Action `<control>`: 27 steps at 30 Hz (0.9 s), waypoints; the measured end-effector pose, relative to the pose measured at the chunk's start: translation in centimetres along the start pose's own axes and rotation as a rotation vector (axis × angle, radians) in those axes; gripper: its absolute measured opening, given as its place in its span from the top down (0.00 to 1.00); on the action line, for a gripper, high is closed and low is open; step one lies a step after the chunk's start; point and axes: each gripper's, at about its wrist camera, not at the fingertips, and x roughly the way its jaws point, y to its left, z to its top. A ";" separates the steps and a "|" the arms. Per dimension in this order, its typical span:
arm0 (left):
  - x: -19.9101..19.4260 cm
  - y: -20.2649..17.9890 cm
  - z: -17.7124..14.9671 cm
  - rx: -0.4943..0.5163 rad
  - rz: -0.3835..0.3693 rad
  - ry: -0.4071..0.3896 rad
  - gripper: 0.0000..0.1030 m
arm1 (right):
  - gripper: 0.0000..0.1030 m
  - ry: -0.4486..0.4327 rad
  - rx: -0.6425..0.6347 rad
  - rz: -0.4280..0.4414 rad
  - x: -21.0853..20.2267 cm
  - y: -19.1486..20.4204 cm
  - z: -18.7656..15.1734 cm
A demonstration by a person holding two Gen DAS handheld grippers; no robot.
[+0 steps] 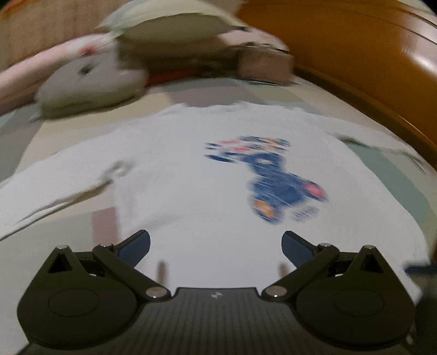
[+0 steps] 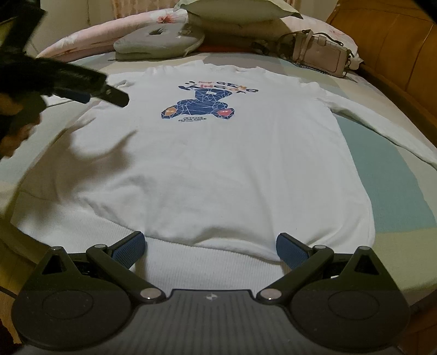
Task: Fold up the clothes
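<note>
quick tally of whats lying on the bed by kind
white sweatshirt: 1
pillows, one pale green, one pink floral: 2
grey ring cushion: 1
beige handbag: 1
total: 5

Two wrist fisheyes, both facing up the bed toward the pillows.

Right view low at the hem of the white sweatshirt (image 2: 218, 153), looking along it; left view blurred, over the same sweatshirt's lower body. Shared: bear print (image 1: 270, 174), grey cushion (image 2: 158, 41), handbag (image 2: 322, 52).

Left gripper (image 1: 215, 247), jaws apart, above blurred white sweatshirt (image 1: 191, 174).
</note>
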 end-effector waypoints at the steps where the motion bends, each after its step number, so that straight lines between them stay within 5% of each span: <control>1: -0.1 -0.5 -0.2 0.015 0.009 0.005 0.01 | 0.00 0.001 0.001 -0.002 0.0 0.0 0.0; 11: -1.0 -2.8 -1.8 0.085 0.054 0.027 0.01 | 0.00 0.022 0.009 -0.006 0.2 0.0 0.3; 17: -1.4 -2.4 -2.4 0.062 0.045 0.018 0.01 | 0.00 0.134 -0.062 0.011 -1.0 -1.5 0.5; 23: -1.9 -2.5 -2.0 0.039 0.063 0.013 0.01 | 0.00 0.021 -0.054 0.035 -1.2 -4.4 3.5; 27: -2.8 -2.2 -1.6 0.027 0.072 -0.027 0.01 | 0.00 0.052 -0.012 0.062 1.9 -6.3 4.6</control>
